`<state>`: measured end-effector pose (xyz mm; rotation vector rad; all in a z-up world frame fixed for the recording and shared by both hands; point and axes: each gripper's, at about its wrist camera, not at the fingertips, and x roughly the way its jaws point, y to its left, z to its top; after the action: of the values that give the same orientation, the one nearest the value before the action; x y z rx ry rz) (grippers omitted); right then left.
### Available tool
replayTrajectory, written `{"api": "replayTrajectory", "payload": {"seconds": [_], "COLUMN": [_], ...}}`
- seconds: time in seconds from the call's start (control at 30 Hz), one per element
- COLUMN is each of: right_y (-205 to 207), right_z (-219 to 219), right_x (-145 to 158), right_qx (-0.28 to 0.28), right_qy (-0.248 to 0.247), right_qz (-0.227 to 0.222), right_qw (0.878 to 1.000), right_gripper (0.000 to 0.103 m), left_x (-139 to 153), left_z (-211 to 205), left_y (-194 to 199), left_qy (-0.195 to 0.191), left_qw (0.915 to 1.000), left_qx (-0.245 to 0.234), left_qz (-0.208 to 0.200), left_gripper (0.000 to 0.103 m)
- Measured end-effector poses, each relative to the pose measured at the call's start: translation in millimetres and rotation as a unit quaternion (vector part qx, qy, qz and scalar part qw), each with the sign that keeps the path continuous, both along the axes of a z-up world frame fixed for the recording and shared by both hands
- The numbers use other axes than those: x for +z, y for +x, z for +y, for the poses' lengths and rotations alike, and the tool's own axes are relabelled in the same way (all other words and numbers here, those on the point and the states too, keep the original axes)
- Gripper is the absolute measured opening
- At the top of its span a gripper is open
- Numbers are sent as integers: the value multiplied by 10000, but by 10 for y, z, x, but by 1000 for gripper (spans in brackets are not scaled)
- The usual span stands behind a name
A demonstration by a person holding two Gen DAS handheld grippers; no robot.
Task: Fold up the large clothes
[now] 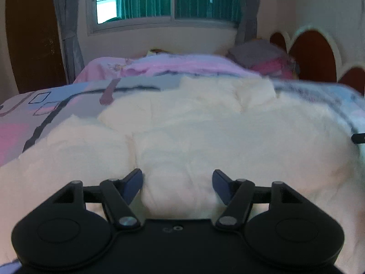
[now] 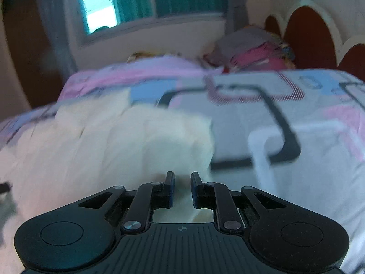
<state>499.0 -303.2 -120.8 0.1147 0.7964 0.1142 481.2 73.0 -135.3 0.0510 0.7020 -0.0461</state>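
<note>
A large white fluffy garment [image 1: 205, 125] lies spread on the patterned bed cover [image 1: 34, 114]. My left gripper [image 1: 177, 182] stands open low over its near part; a raised fold of the cloth sits between the blue fingers [image 1: 133, 186], and the pads are apart. In the right wrist view the garment [image 2: 114, 141] covers the left half of the bed cover [image 2: 296, 114], its edge ending near the middle. My right gripper [image 2: 182, 180] is shut on a thin bit of the white cloth at that near right edge.
A pink blanket [image 1: 159, 66] lies across the far side of the bed. A stack of grey and pink textiles [image 2: 251, 48] sits by the red arched headboard [image 2: 308, 36]. A window with green curtains [image 1: 159, 0] is behind, and a brown door [image 1: 32, 34] at left.
</note>
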Motion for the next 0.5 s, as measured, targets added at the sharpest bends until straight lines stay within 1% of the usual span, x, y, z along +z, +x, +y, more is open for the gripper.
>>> {"api": "replayTrajectory", "payload": {"seconds": [0.03, 0.07, 0.1, 0.13, 0.17, 0.2, 0.23, 0.27, 0.3, 0.33, 0.37, 0.4, 0.47, 0.5], "right_y": [3, -2, -22, -52, -113, -176, -249, -327, -400, -477, -563, -631, -738, -777], "right_z": [35, 45, 56, 60, 49, 29, 8, -17, -41, -60, -71, -83, -108, -123], "right_x": [-90, -136, -117, -60, -5, 49, 99, 142, 176, 209, 244, 269, 281, 279], "right_qx": [-44, -101, -145, -199, -259, -321, -395, -487, -577, -670, -727, -731, -796, -849], "right_qy": [-85, -62, -57, -61, -11, 50, 81, 92, 97, 88, 60, 48, 50, 25], "right_qz": [153, 202, 187, 157, 82, 0, -68, -107, -104, -124, -236, -290, -246, -227], "right_qw": [9998, 9997, 9997, 9997, 9996, 9995, 9992, 9987, 9982, 9976, 9971, 9969, 9965, 9961], "right_gripper": [15, 15, 15, 15, 15, 15, 16, 17, 39, 79, 85, 84, 84, 80], "left_x": [-78, -122, -134, -103, -51, -11, 35, 69, 87, 102, 108, 108, 93, 85], "left_z": [13, 44, 81, 112, 142, 174, 228, 304, 370, 479, 582, 711, 1035, 1207], "left_y": [43, 86, 98, 96, 68, 20, -56, -141, -220, -326, -423, -537, -796, -929], "left_qy": [-61, -186, -317, -378, -394, -408, -439, -479, -507, -525, -546, -586, -738, -827], "left_qw": [9997, 9993, 9988, 9984, 9983, 9983, 9979, 9970, 9959, 9943, 9926, 9904, 9837, 9790], "left_qx": [62, 104, 154, 213, 281, 349, 467, 613, 744, 932, 1084, 1250, 1639, 1862], "left_qz": [211, 307, 337, 356, 324, 241, 125, 57, 32, 10, 4, 9, -6, -5], "left_gripper": [68, 70, 70, 70, 72, 76, 87, 91, 93, 96, 96, 96, 91, 87]}}
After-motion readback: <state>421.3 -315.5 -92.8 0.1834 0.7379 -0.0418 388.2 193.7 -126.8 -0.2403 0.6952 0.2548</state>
